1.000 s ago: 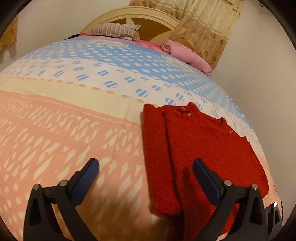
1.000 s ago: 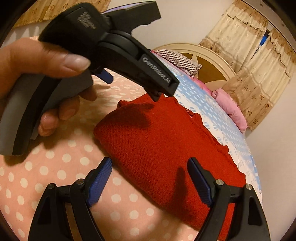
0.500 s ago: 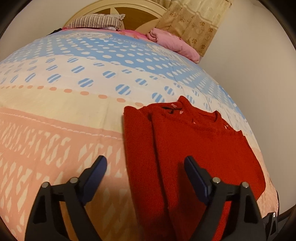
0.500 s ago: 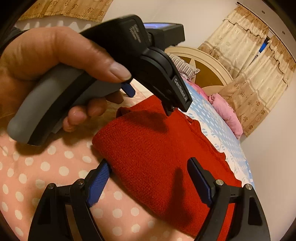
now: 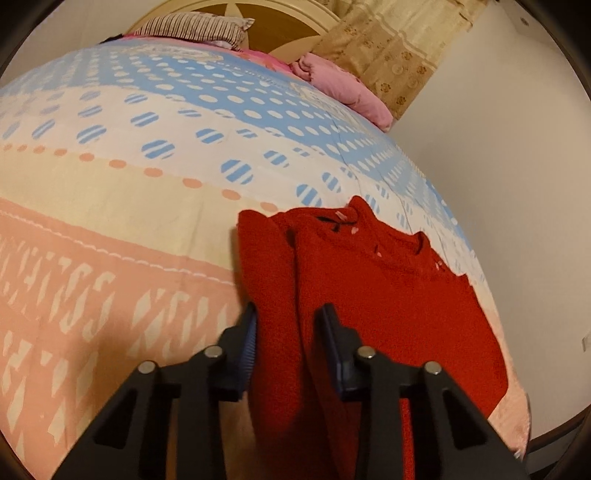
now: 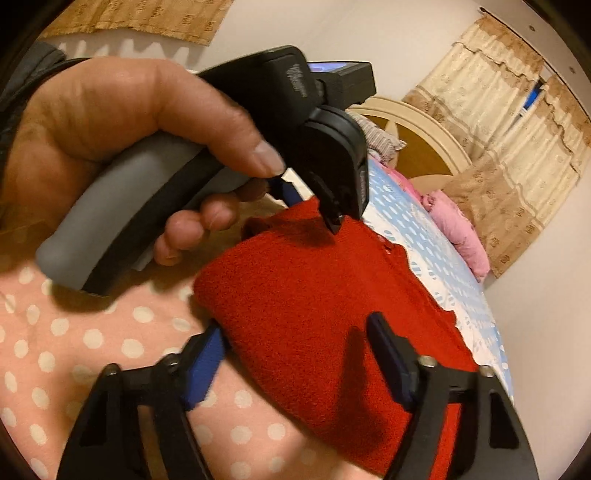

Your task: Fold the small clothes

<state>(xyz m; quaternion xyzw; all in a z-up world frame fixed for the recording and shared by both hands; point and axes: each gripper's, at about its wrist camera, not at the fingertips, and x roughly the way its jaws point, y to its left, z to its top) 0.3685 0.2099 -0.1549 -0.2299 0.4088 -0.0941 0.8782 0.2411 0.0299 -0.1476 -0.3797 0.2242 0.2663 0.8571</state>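
Observation:
A red knitted sweater (image 5: 388, 295) lies partly folded near the bed's right edge, with one side folded in over the body. My left gripper (image 5: 290, 326) is at its left folded edge. Its jaws are closing and the pads touch the thick fold from both sides. In the right wrist view a hand (image 6: 110, 122) holds that left gripper (image 6: 314, 206) at the far corner of the sweater (image 6: 314, 295). My right gripper (image 6: 295, 356) straddles the near corner. Its jaws are closing too, but the pads stand apart from the fabric.
The bed carries a sheet (image 5: 110, 184) in pink, cream and blue bands with dots. A striped pillow (image 5: 195, 27) and a pink bundle (image 5: 343, 88) lie by the headboard. A wall (image 5: 498, 184) runs close along the bed's right side, with curtains (image 6: 517, 110) behind.
The left gripper came forward onto the sweater's left edge and its jaws narrowed from wide open around the fold. The right jaws narrowed a little over the near corner.

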